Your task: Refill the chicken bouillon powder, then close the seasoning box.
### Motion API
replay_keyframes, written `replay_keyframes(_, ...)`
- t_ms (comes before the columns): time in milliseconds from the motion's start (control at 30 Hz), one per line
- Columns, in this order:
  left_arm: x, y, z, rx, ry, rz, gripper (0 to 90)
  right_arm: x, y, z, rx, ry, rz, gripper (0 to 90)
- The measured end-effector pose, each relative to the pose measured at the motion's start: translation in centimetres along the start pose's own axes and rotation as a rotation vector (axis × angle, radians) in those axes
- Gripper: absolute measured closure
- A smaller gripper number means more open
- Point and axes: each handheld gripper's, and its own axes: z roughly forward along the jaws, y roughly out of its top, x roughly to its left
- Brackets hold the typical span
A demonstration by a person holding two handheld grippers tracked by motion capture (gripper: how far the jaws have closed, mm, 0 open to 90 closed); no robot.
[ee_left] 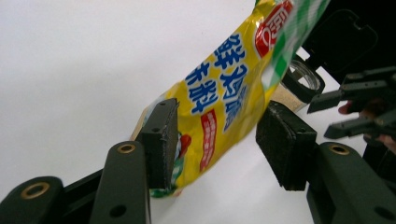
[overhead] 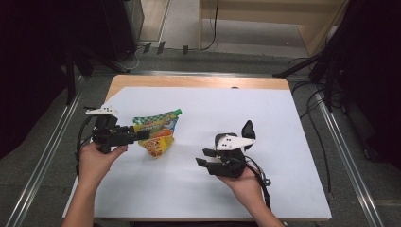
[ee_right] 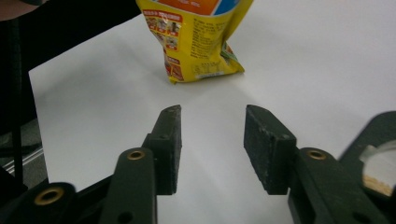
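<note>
Yellow seasoning pouch (overhead: 157, 133) sits near counter (overhead: 283, 123) left edge, tilted, bottom corner on the surface, green cap up toward the far edge. L gripper (overhead: 142, 135) has fingers (ee_left: 161, 140) either side of it: one pad touching, other pad off w/ a visible gap, so not clamped; prob just propping it. R gripper (overhead: 202, 157) is well apart toward the near edge, fingers spread, nothing between, aimed at pouch — looks staged for a take.
</note>
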Motion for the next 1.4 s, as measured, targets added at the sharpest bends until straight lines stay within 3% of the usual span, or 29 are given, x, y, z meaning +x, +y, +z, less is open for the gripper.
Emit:
replay_keyframes(200, 0.4, -0.6, -0.6, 0.008, 0.010, -0.009, 48.9, -1.1, 0.0, -0.3, 0.033, -0.001, 0.049, 66.6)
replay_keyframes(600, 1.0, -0.9, -0.9, 0.032, 0.030, -0.017, 46.8, -2.0, 0.5, -1.4, 0.066, 0.000, 0.074, 87.5)
replay_keyframes(833, 1.4, -1.1, -1.1, 0.028, 0.032, -0.028, 45.8, -2.6, 1.2, -2.8, 0.074, -0.018, 0.072, 90.0)
replay_keyframes(1000, 1.5, -1.4, -1.0, 0.058, 0.043, -0.021, 45.0, -3.1, 1.7, -3.5, 0.071, -0.025, 0.068, 90.0)
replay_keyframes(1400, 2.1, -1.8, -1.9, 0.052, 0.065, -0.034, 44.6, -4.6, 2.7, -5.9, 0.045, -0.061, 0.088, 90.0)
